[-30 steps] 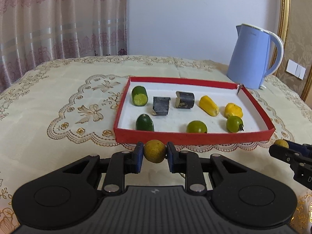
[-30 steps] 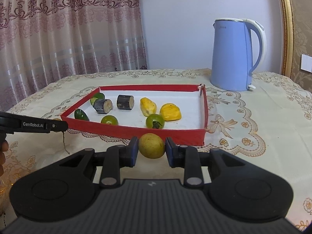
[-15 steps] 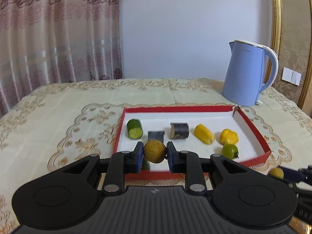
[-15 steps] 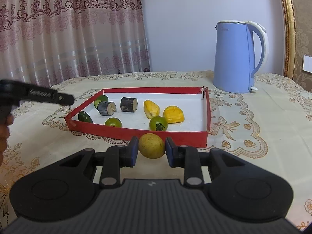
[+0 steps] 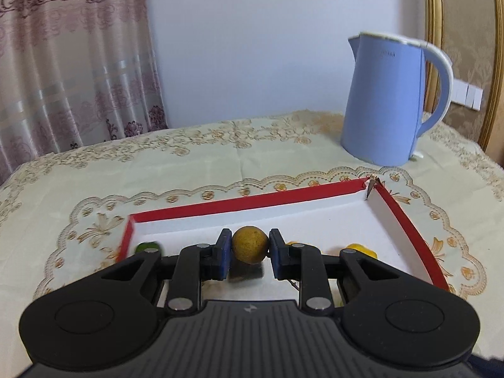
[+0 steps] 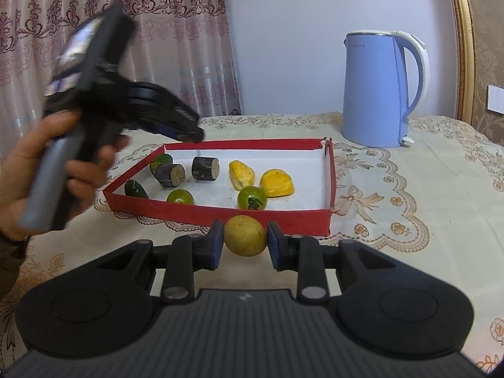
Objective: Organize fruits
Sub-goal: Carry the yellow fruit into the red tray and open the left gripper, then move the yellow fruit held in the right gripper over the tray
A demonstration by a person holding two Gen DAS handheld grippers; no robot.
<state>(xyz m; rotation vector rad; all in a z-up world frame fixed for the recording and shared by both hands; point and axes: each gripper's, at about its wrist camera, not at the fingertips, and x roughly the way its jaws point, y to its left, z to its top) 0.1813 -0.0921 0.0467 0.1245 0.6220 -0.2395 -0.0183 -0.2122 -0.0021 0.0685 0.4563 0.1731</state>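
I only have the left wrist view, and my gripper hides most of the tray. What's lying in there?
Observer: Eight pieces lie in the tray: two cucumber chunks, two dark cylinders, two yellow pieces and two green tomatoes.
Operator: Where am I over it?
Observer: The left gripper, with the left fruit, looks to be above the far wall, near the tray's left corner.
Operator: And the right one?
Observer: The right gripper holds the right fruit outside the tray, in front of its near wall.
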